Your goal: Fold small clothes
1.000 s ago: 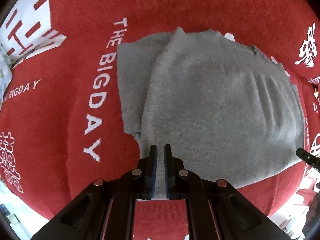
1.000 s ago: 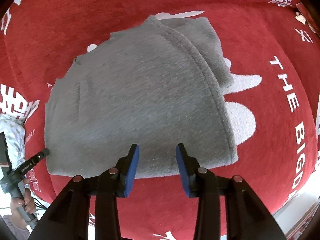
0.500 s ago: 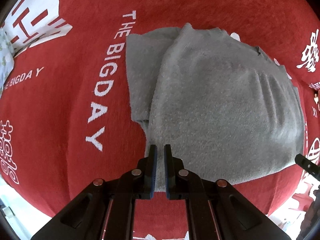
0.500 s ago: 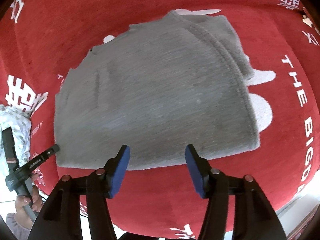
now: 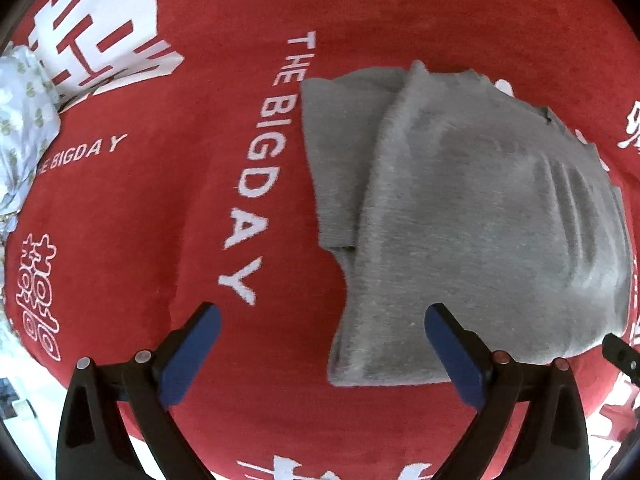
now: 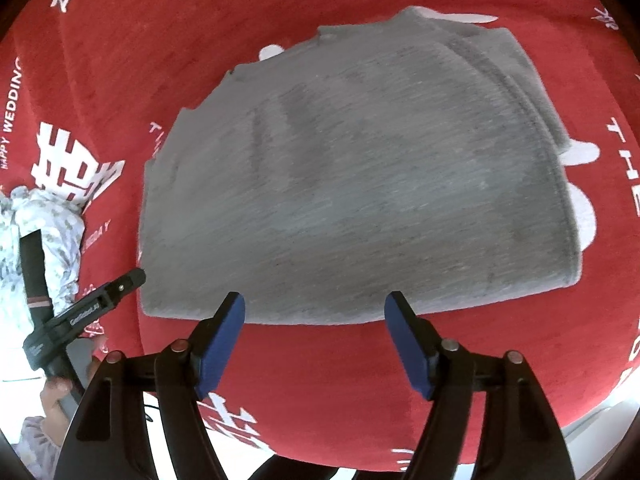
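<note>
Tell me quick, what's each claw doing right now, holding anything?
Left claw: just opened wide, holding nothing; gray garment edge between its fingers.
Right claw: open, jaws just widened, holding nothing, above garment's near edge.

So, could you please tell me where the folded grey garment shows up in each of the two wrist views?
Left wrist view: the grey garment fills the right half, its near left corner between the open left gripper fingers.
Right wrist view: the grey garment fills the centre, just beyond the open right gripper.
Shared landmark: the white floral cloth at the left edge.
</note>
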Demonstrator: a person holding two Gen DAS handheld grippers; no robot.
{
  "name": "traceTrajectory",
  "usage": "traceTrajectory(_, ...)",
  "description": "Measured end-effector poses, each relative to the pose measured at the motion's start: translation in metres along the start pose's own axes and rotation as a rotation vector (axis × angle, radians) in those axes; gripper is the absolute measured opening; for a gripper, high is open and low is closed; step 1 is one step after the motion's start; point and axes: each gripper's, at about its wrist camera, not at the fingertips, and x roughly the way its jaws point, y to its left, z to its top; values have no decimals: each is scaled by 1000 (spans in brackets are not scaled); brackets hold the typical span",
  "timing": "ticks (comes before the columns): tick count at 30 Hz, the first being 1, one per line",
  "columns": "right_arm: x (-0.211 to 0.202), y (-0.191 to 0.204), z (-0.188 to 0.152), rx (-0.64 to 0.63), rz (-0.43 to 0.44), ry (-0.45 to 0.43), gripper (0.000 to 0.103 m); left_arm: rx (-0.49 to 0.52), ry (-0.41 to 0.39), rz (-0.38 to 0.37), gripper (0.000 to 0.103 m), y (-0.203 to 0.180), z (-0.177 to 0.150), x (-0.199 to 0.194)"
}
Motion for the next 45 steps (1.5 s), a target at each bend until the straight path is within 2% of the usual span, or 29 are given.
traceTrajectory(3,4,8,-4,-2,30,18,76,-8,21,-7,102,4,1,5)
traceTrajectory(9,18,28,-14,15,128,55,76,-39,-7,-29,102,18,4,8)
traceTrajectory(12,21,46,-6,1,180,27,76,-83,-64,-36,102,38,14,7)
traceTrajectory(17,37,94,40,-55,241,-24,73,-127,-191,-96,102,62,25,0)
traceTrajectory(18,41,106,51,-73,245,-35,63,-115,-217,-104,102,64,27,-3)
traceTrajectory(19,46,116,61,-91,242,-44,46,-98,-227,-116,102,65,30,-5)
traceTrajectory(20,52,127,72,-109,234,-48,37,-84,-231,-125,102,65,31,-8)
traceTrajectory(21,58,135,80,-121,229,-47,19,-71,-229,-138,102,66,34,-9)
traceTrajectory(22,67,144,89,-130,223,-44,10,-70,-217,-145,102,68,37,-8)
traceTrajectory(25,85,161,105,-159,191,-41,9,-102,-193,-94,102,79,39,-6)
traceTrajectory(29,115,180,113,-208,133,-17,9,-225,-120,-78,102,104,46,14)
traceTrajectory(32,141,189,111,-237,109,40,9,-222,-115,-47,102,108,41,19)
traceTrajectory(33,143,194,108,-259,107,31,9,-209,-112,-41,102,109,41,21)
traceTrajectory(37,145,215,95,-382,100,69,13,-201,-87,-41,102,109,28,18)
traceTrajectory(39,138,217,89,-403,108,80,13,-210,-77,-37,102,109,28,19)
traceTrajectory(43,115,196,80,-312,176,81,13,-200,-72,-37,102,105,26,18)
traceTrajectory(44,109,190,76,-290,188,82,16,-191,-67,-39,102,103,26,18)
traceTrajectory(45,103,180,70,-260,209,86,24,-184,-63,-42,102,101,26,18)
